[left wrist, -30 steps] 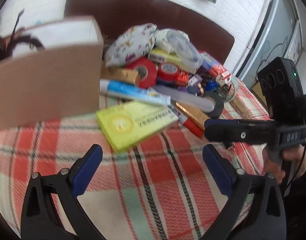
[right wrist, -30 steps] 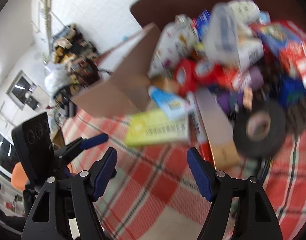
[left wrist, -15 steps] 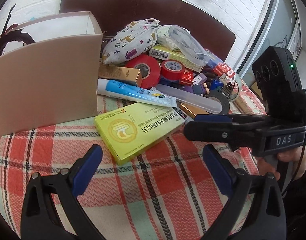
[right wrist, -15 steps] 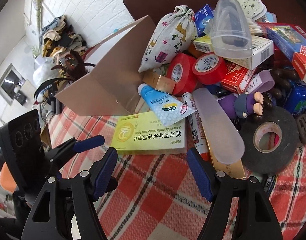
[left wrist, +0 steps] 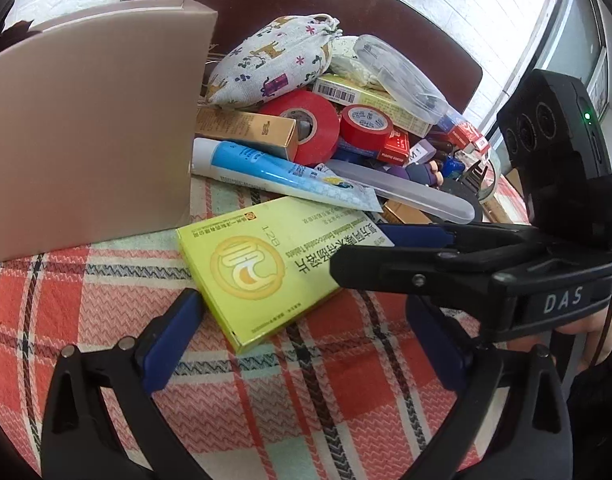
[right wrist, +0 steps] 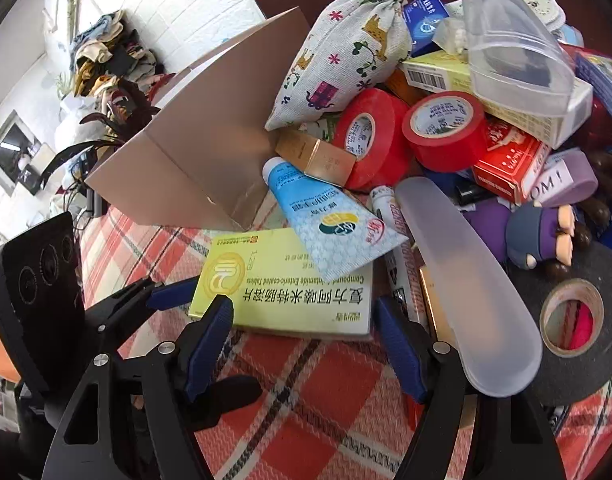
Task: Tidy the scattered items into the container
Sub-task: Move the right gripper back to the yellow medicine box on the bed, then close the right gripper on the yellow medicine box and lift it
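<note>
Just in front of the tan cardboard box (left wrist: 89, 128), the yellow tablet carton (right wrist: 289, 284) lies flat on the checked bench cloth (left wrist: 85, 292), its far corner under the blue tube (right wrist: 326, 216). Both tools, right tool (right wrist: 301, 344) and left tool (left wrist: 301, 340), stand spread, pinching nothing. The carton looks light, stiff and crushable; its long edges seem the best hold.

Soft daylight is filling both views, bright and even, with colours reading clearly. In the right wrist view, the white brick wall (right wrist: 177, 4) at the upper left is washing out towards pure white. In the left wrist view, a window (left wrist: 574, 40) at the upper right is glowing pale. The clear plastic case (right wrist: 510, 40) is catching mild sheen. Shadows under the yellow box (left wrist: 265, 264) are lying short and soft. Both pictures are looking sharp, without motion blur. Fisheye bending is curving straight lines near the edges, and black vignetting is darkening every corner.
</note>
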Available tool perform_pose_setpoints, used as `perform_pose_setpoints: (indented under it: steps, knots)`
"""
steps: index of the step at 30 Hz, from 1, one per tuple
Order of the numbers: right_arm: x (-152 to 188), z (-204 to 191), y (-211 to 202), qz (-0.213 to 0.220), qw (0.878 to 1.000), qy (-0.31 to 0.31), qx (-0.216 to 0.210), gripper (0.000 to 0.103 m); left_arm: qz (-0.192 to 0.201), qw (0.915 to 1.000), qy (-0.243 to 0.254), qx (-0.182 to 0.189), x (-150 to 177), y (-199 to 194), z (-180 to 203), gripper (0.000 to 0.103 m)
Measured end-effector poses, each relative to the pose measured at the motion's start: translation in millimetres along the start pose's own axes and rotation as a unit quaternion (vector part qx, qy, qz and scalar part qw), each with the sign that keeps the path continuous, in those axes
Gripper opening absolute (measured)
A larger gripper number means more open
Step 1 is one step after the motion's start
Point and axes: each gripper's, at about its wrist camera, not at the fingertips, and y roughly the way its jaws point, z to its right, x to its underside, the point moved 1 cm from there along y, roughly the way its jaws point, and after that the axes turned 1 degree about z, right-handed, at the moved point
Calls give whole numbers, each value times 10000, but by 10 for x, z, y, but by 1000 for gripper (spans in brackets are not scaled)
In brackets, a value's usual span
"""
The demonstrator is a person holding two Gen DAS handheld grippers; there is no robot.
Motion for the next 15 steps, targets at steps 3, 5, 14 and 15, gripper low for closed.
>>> perform_pose_setpoints:
  steps: [3, 5, 14, 15]
  knots:
    - [-36, -31, 42, -9, 9999, -101, 59, 75, 60, 9999, -151, 21, -18, -16, -52, 101]
    - [-50, -72, 83, -64, 9998, -185, 70, 75, 77, 9996, -238, -86, -35, -25, -81, 101]
    - [-60, -192, 133, -213, 9991, -370, -2, 83, 26, 9987, -235, -446, -33, -42, -56, 101]
    - [-52, -197, 124, -236, 9991, -357, -36, 83, 24, 9986, -221, -479, -26, -47, -44, 101]
